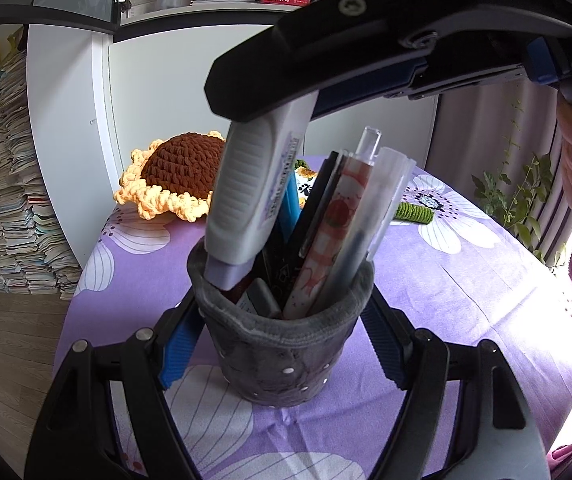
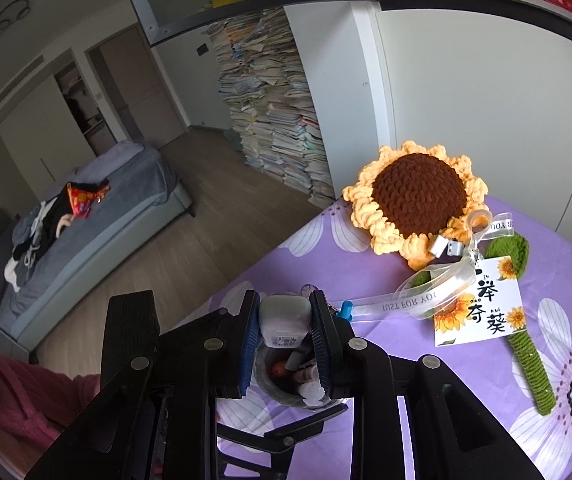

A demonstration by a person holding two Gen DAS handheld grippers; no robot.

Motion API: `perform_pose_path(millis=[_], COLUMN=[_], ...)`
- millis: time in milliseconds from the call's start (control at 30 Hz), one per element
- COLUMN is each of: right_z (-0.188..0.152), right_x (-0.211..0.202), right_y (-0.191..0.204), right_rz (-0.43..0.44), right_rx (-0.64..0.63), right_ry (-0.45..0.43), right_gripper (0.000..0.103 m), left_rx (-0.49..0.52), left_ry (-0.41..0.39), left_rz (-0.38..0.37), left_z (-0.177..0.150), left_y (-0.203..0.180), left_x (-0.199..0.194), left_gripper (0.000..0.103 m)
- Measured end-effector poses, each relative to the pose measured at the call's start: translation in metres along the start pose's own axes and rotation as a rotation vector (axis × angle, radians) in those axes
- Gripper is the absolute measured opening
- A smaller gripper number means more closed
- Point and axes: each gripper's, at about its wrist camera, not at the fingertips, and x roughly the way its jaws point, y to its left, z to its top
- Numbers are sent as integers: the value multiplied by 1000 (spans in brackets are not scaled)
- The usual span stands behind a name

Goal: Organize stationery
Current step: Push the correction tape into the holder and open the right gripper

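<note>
The left tongs (image 1: pixel 282 344) clamp the grey pen holder (image 1: pixel 282 348) on the purple table (image 1: pixel 466 280); the right tongs (image 2: pixel 285 332) grip a white marker (image 1: pixel 254 196), its tip inside the holder.

The table cloth (image 1: pixel 466 280) is purple with big white flowers that have thin dark lines, and the soft pen cup (image 1: pixel 282 344) on it is dark grey with little white dots. In the cup stand a white and light purple marker (image 1: pixel 254 196), a pen (image 1: pixel 326 240) with pink and white checks, a see-through frosted pen (image 1: pixel 378 208) and a black one (image 1: pixel 318 200). The knitted sunflower (image 2: pixel 418 196) is brown in the middle with yellow petals and a green stem (image 2: pixel 534 376), its card (image 2: pixel 482 304) is white with black letters and small yellow flowers, and both grippers (image 1: pixel 282 332) (image 2: pixel 286 316) are black with blue pads.
</note>
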Motion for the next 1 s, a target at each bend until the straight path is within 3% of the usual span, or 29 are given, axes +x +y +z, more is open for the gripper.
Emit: perform_pose_path(millis=[200, 400, 767, 1000], right_z=[1, 1, 3, 1], right_x=[-2, -2, -1, 0], right_y=[5, 10, 8, 12], right_rz=[55, 5, 45, 20], right_rx=[-101, -175, -169, -191], right_ry=[17, 22, -17, -16], right_gripper=[27, 27, 27, 27], left_rx=[0, 1, 0, 1], left_ry=[1, 0, 1, -1], left_rz=[-1, -3, -2, -4], left_z=[0, 0, 0, -1], left_y=[0, 0, 0, -1], left_x=[0, 0, 0, 0], left_gripper=[75, 75, 76, 76])
